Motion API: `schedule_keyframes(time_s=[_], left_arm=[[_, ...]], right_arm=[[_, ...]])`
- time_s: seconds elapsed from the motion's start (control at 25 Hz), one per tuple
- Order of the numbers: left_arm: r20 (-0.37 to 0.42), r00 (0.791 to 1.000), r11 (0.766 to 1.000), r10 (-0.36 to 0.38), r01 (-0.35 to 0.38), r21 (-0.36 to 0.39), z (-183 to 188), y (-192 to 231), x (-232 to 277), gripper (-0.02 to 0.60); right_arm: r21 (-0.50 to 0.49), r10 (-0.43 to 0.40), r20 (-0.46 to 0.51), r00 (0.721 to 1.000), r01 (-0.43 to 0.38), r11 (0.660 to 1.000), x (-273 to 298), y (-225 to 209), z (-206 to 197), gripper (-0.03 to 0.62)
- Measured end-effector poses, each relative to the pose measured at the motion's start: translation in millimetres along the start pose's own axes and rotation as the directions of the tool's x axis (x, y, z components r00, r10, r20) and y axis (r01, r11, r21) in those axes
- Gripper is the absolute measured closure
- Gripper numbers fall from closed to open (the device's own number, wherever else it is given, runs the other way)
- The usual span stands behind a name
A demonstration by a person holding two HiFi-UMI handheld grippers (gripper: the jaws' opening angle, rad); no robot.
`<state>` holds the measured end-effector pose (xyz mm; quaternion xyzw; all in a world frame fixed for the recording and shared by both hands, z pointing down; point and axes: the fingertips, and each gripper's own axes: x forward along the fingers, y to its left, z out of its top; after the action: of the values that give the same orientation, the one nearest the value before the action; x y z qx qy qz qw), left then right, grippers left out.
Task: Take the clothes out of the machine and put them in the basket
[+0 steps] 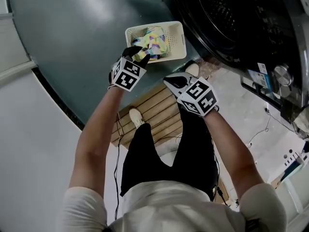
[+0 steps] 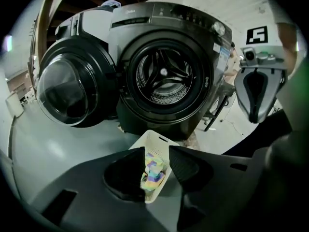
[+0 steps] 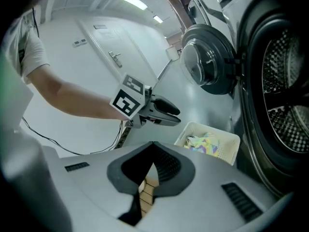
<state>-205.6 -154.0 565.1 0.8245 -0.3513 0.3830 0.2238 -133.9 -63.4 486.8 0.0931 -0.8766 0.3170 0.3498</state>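
Observation:
A cream plastic basket (image 1: 177,37) stands on the grey floor before the dark washing machine (image 1: 241,23), and colourful clothes (image 1: 153,41) lie in it. The machine's door (image 2: 72,91) hangs open and I see no cloth in the part of the drum (image 2: 164,76) that shows. My left gripper (image 1: 139,55) hovers above the basket's near edge. In the left gripper view its jaws (image 2: 157,149) stand open with nothing between them, and the basket (image 2: 153,137) and clothes (image 2: 153,170) show through the gap. My right gripper (image 1: 175,80) hangs nearer to me beside the basket, its tips (image 3: 153,144) meeting on nothing.
A wooden slatted board (image 1: 154,110) lies on the floor under my feet, with thin cables (image 1: 117,129) trailing beside it. The open door juts out left of the machine. A pale wall and door (image 3: 104,47) stand beyond the floor.

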Motion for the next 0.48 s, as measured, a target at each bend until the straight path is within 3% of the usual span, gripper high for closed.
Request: schedule_keyframes(time_s=[0.48], left_arm=[[0.193,0.981,0.996,0.006,0.011,-0.087,49.1,-43.8,-196.2,0.538]], right_arm=[[-0.035,-0.075,0.173,0.982,0.083,0.996,-66.0,93.4,57.5,0.591]])
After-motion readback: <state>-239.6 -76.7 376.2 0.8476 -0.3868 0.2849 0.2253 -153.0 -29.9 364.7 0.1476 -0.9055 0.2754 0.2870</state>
